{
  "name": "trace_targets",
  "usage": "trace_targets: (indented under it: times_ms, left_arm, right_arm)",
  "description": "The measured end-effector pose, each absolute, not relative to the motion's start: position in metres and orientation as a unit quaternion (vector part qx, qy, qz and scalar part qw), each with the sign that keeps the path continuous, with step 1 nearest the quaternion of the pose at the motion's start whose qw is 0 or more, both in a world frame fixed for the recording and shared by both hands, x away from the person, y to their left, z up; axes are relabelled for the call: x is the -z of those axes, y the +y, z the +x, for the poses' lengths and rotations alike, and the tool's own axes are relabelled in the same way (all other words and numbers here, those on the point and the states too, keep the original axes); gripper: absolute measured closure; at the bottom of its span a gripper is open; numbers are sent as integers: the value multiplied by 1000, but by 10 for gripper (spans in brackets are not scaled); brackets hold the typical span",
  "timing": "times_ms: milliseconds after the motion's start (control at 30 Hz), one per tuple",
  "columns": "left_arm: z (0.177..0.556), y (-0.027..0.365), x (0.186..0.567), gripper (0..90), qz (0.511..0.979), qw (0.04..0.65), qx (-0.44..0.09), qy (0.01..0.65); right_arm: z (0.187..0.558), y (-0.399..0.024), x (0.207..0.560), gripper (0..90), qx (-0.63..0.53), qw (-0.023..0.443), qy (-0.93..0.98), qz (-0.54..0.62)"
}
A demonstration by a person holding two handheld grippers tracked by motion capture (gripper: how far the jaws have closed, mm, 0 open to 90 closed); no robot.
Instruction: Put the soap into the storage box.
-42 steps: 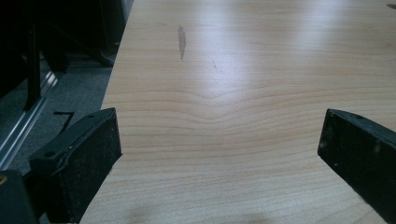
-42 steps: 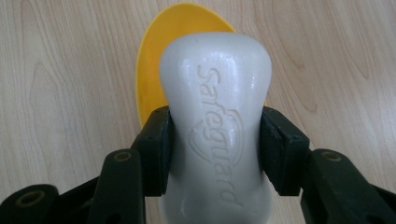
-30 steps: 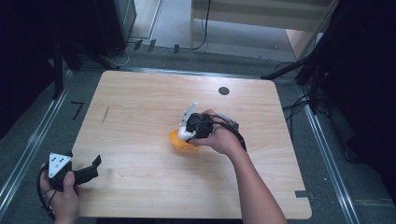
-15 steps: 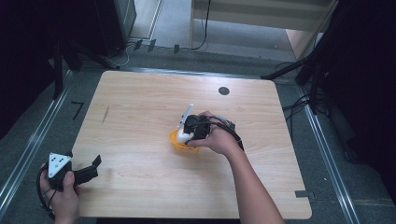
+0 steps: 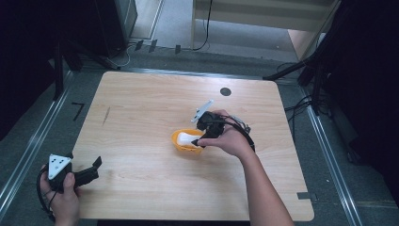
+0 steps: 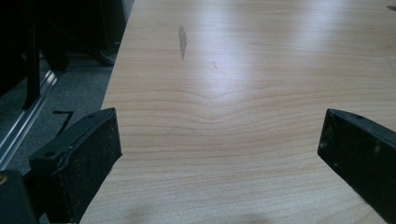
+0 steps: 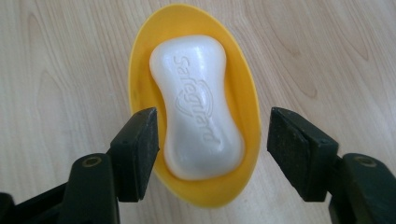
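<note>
- The soap (image 7: 200, 109) lies flat in the yellow dish (image 7: 140, 70), embossed face up, and in my right gripper view its long axis runs straight away from me, near end low in the picture, far end toward the top.
- The dish is oval along that same line, and it sits on the table (image 5: 141, 108) about mid-width, a little toward my side.
- My right gripper (image 7: 212, 151) hangs right over the near half of the bar. Its jaws have just been opening, and now they stand apart with the soap between them and a gap on each side.
- The left-hand pad (image 7: 140, 149) in that view looks very near the bar's flank and overlaps the dish rim; from this angle I can't quite tell whether it grazes anything. The other pad stands clear, beyond the dish's edge.
- So the bar crosses the gap squarely: the jaws face its two long sides, across the narrow waist. I'd judge nothing is gripped right now.
- From above, my right hand (image 5: 228, 139) comes at the dish (image 5: 181, 141) from the right side, and that arm is plainly the nearer one.
- My left gripper (image 5: 87, 173) waits well apart at the table's near left corner, jaws spread wide over bare wood, holding nothing.
</note>
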State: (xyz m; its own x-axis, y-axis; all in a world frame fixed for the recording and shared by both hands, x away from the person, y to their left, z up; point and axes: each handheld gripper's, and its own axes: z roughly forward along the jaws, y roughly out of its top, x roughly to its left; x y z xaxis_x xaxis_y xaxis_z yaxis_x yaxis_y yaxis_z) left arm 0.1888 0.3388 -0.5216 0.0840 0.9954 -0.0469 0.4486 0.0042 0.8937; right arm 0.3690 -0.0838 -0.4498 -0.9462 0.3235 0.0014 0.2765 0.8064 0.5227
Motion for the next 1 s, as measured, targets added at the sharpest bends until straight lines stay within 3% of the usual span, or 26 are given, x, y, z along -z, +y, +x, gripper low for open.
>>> trace_targets:
  times_ms: [567, 1000]
  left_arm:
    - [189, 339, 522, 0, 618, 400, -342, 585]
    - [189, 339, 522, 0, 621, 398, -340, 584]
  right_arm:
    - [360, -155, 458, 46, -312, 52, 898, 305]
    - [348, -195, 471, 0, -335, 64, 872, 351]
